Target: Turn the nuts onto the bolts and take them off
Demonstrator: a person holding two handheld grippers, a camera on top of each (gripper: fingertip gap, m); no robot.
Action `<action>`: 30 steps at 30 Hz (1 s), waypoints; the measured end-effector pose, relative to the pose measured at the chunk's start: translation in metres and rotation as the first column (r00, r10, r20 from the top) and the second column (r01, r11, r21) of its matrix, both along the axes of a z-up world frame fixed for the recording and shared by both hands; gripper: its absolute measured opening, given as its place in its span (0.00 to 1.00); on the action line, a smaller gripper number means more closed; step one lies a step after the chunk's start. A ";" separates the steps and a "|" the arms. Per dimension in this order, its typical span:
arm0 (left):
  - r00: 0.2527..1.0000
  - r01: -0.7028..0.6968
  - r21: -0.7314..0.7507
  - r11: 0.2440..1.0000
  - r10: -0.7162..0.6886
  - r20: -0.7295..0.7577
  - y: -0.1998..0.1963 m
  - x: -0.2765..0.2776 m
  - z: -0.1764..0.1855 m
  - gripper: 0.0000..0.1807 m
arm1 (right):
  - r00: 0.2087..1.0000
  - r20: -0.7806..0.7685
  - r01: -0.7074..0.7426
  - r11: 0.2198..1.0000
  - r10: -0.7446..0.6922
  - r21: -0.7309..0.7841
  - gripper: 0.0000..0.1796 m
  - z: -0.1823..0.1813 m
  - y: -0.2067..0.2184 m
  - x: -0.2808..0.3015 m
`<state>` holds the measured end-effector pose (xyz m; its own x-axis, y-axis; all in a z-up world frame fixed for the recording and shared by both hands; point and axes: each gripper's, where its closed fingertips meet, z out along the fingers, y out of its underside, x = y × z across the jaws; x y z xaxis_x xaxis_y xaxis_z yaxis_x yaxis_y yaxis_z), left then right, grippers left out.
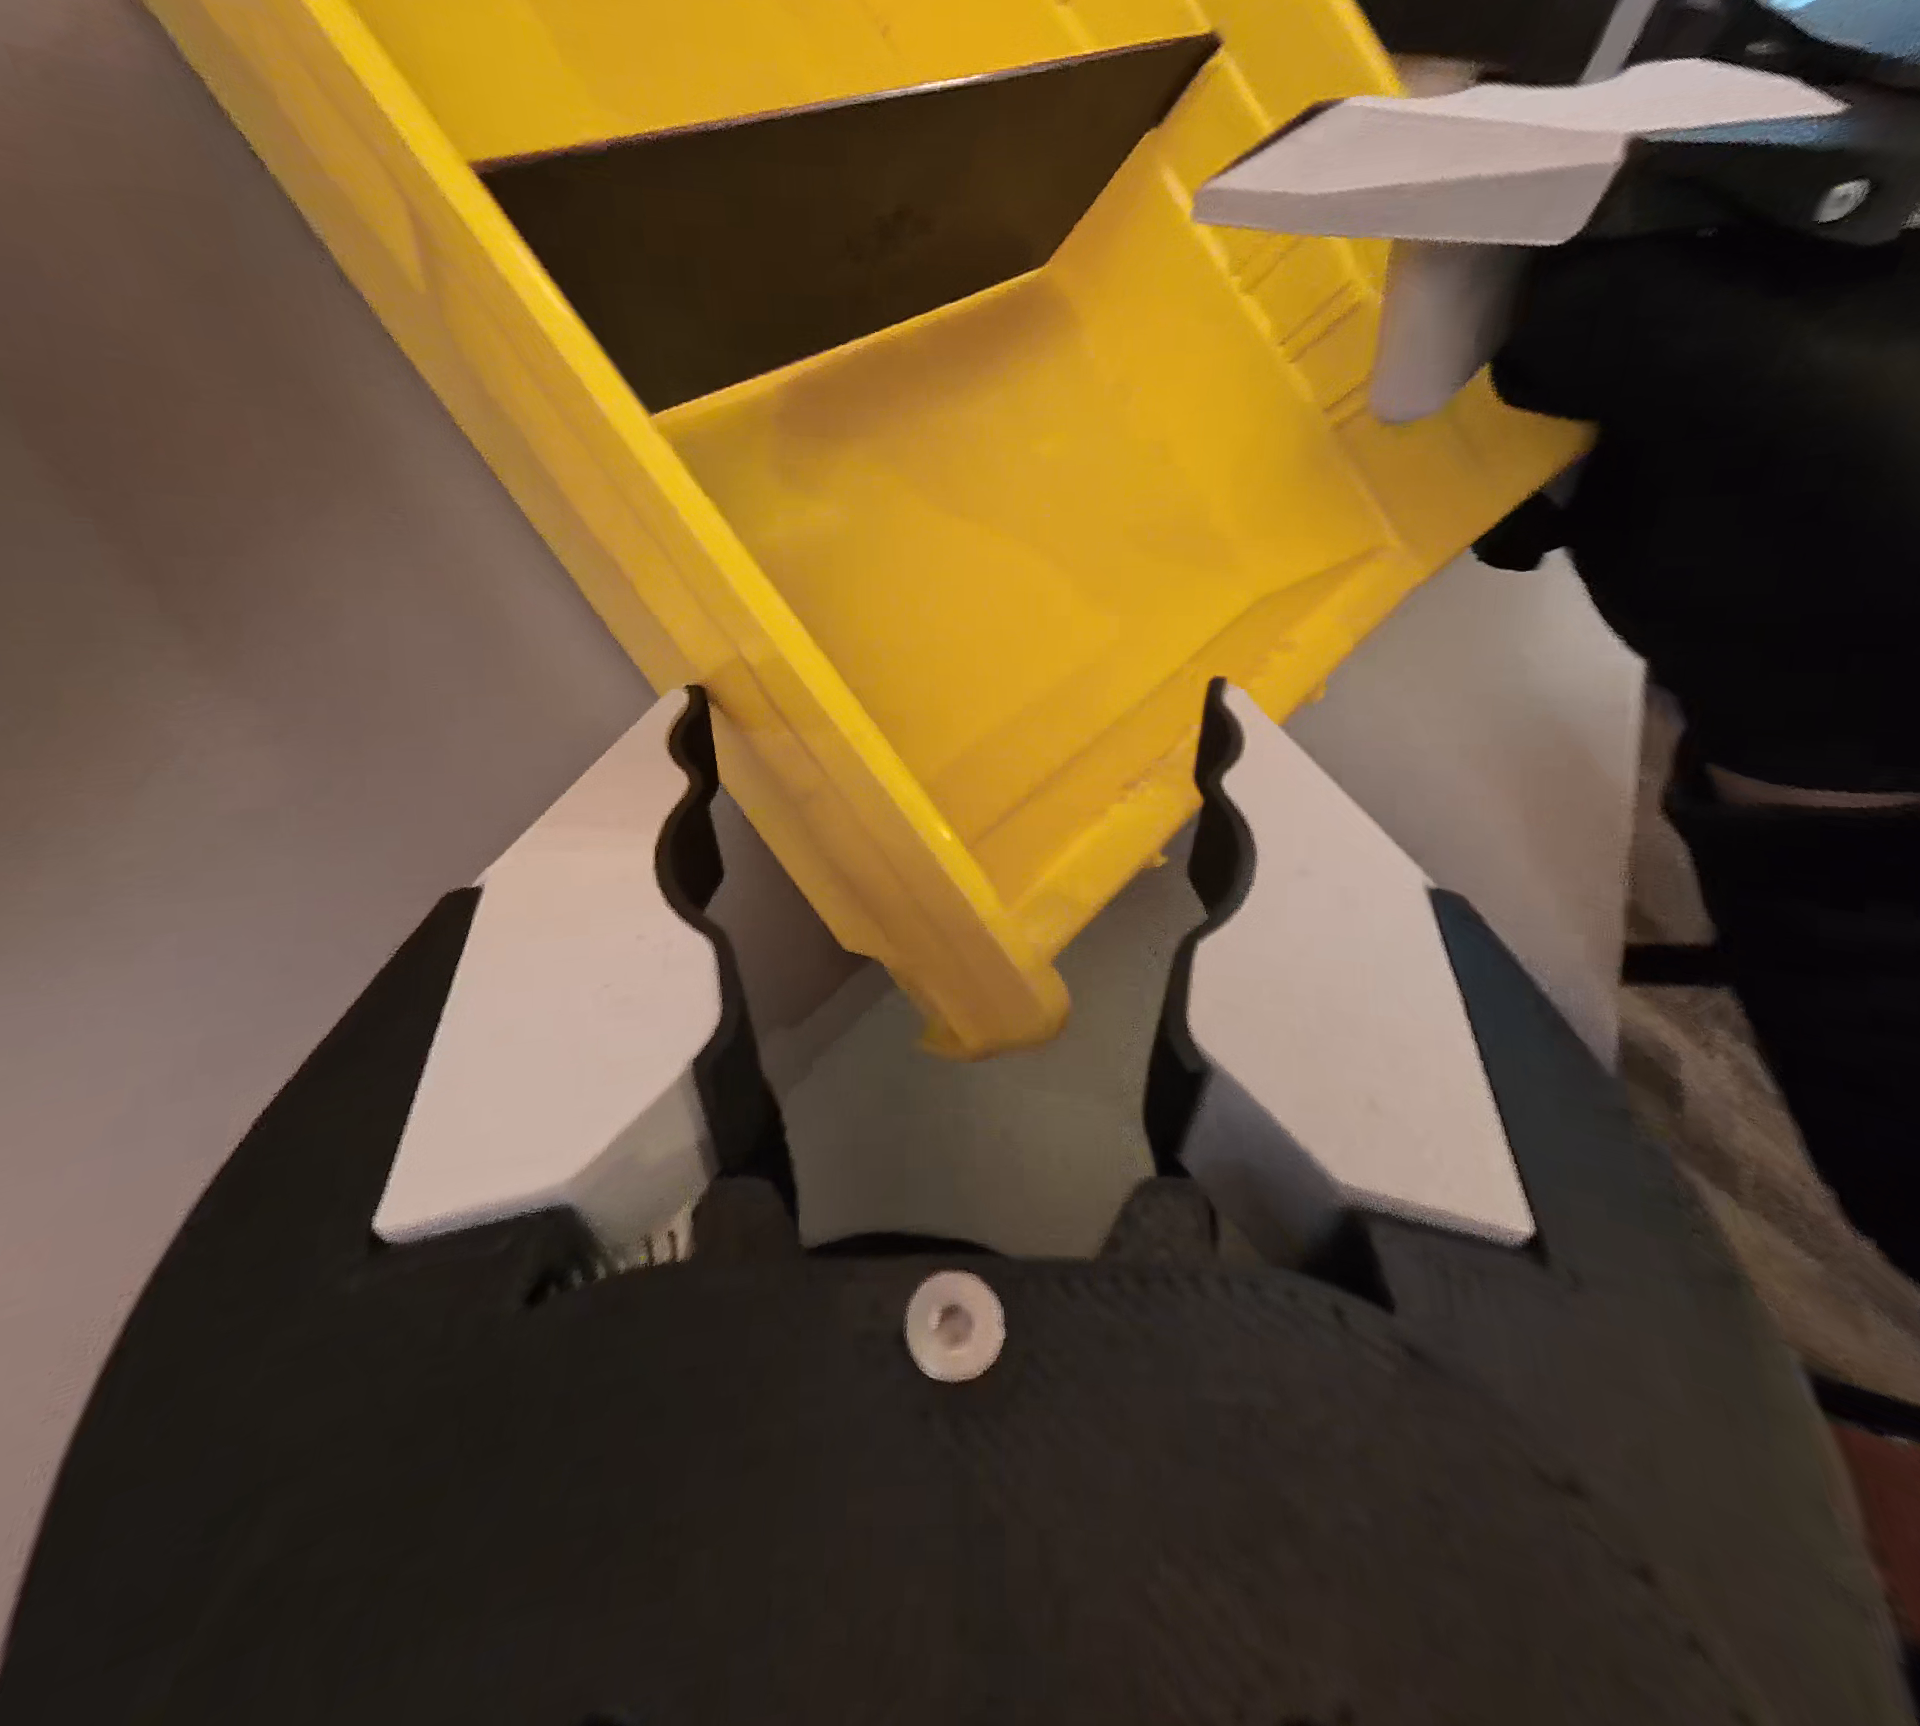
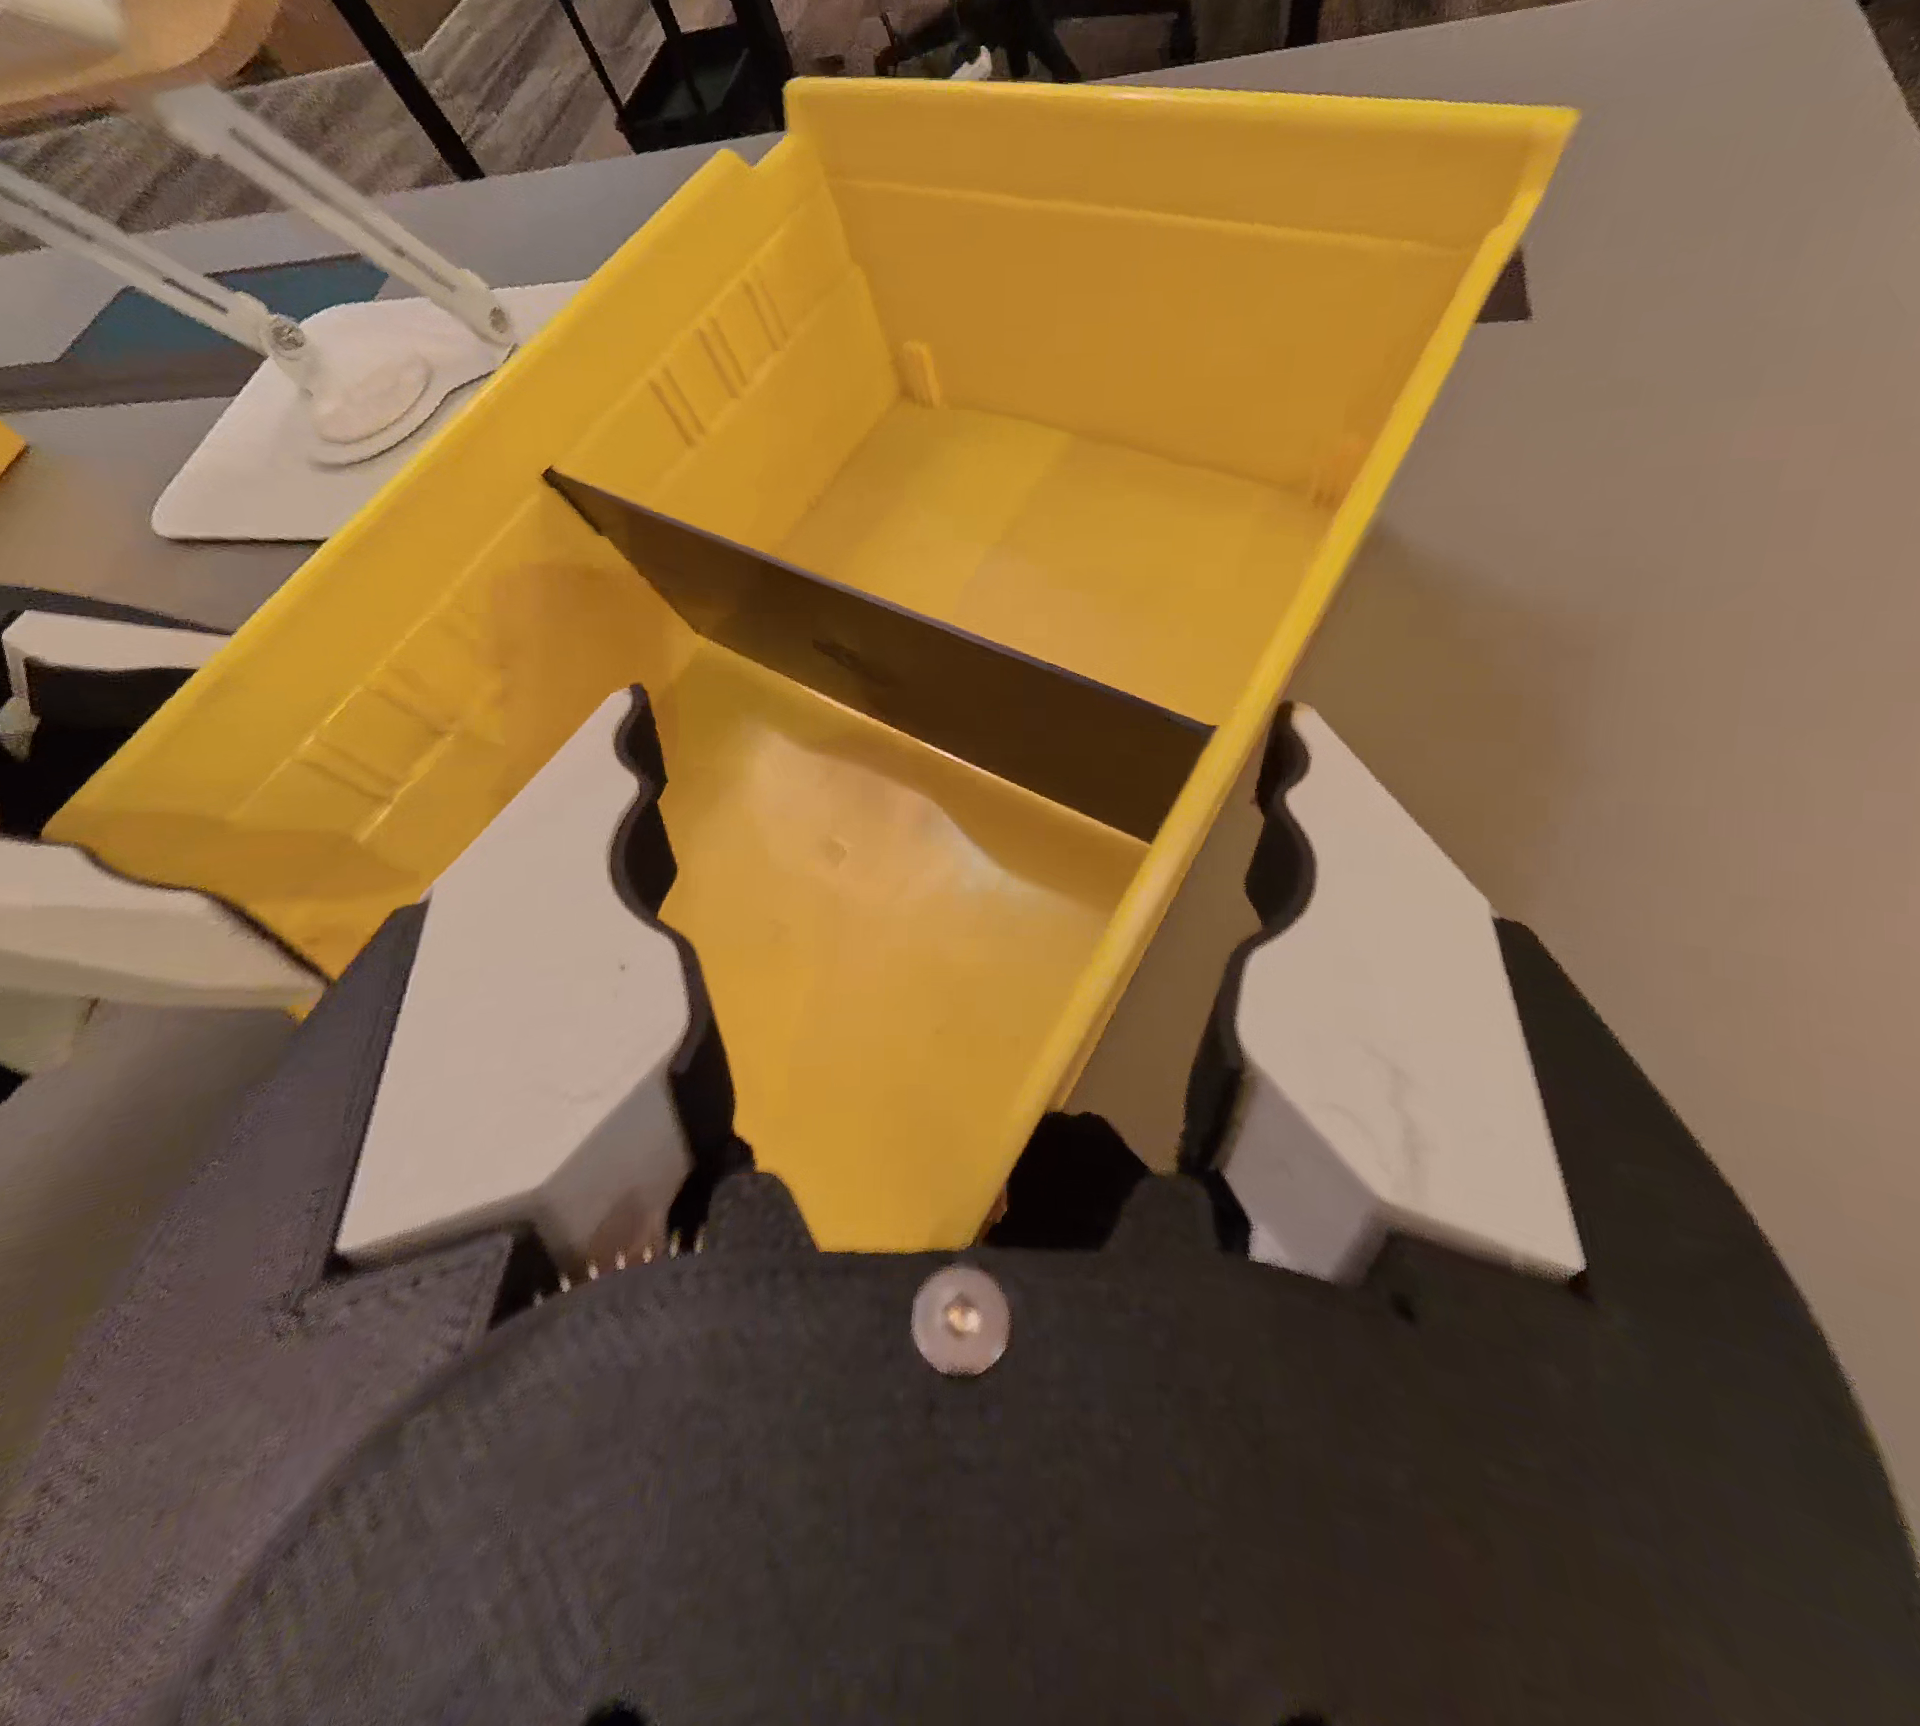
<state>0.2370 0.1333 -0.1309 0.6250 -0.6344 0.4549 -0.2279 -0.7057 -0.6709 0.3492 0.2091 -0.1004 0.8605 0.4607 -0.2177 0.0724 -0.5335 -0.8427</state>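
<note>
Yellow bin (image 2: 1143, 346), tilted, sits between both spread claws: left claw (image 1: 956, 845), right claw (image 2: 956, 855).

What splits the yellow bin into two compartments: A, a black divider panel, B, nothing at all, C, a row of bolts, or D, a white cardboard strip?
A: a black divider panel stands across the yellow bin from one side wall to the other, with yellow floor showing on both sides of it.

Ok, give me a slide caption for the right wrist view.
Open right gripper straddling the side wall of an empty yellow bin with a black divider on a grey table.
</note>
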 end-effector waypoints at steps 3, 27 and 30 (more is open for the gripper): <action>0.996 -0.026 -0.065 0.998 0.032 0.086 0.009 0.016 0.006 0.54 | 1.000 -0.022 0.009 1.000 -0.009 -0.010 0.59 0.001 0.021 0.018; 0.896 -0.099 -0.144 0.985 0.151 0.418 0.049 0.056 0.035 0.58 | 0.977 0.132 0.137 0.969 -0.166 0.206 0.58 0.030 0.140 0.109; 0.909 -0.105 -0.039 0.994 0.112 0.402 0.038 0.031 0.059 0.58 | 0.941 0.226 0.171 0.931 -0.252 0.323 0.59 0.076 0.117 0.110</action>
<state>0.2682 0.1711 -0.0720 0.4511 -0.5636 0.6920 0.1383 -0.7219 -0.6780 0.4593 0.3262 -0.0247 0.9521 0.2698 0.1436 0.2228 -0.2912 -0.9304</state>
